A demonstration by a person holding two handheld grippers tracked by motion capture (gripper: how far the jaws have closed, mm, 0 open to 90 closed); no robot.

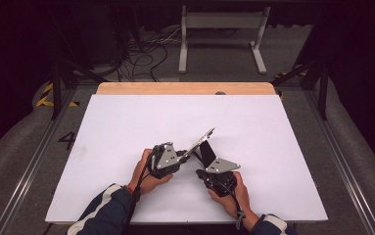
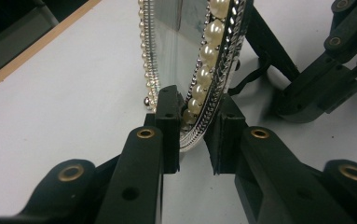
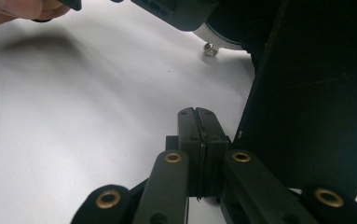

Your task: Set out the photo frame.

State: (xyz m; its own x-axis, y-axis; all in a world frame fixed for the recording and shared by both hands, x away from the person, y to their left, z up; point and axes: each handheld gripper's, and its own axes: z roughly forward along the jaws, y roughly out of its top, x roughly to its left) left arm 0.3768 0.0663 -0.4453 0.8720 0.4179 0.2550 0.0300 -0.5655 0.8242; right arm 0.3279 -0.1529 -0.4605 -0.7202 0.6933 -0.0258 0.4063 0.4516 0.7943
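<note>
The pearl-rimmed picture frame [image 2: 199, 70] stands tilted on edge near the middle of the white table [image 1: 126, 127], its top cut off in the left gripper view. The left gripper [image 2: 194, 133] pinches its lower rim. Just right, the right gripper [image 3: 198, 135] is pressed together, empty, beside the frame's black back stand [image 3: 306, 93].

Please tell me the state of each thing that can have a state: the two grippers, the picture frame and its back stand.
left gripper: shut on the lower edge of the pearl-trimmed picture frame.
right gripper: shut, nothing between its jaws.
pearl-trimmed picture frame: held tilted above the table, not lying flat.
black back stand: folded out from the frame, beside the right gripper.
</note>
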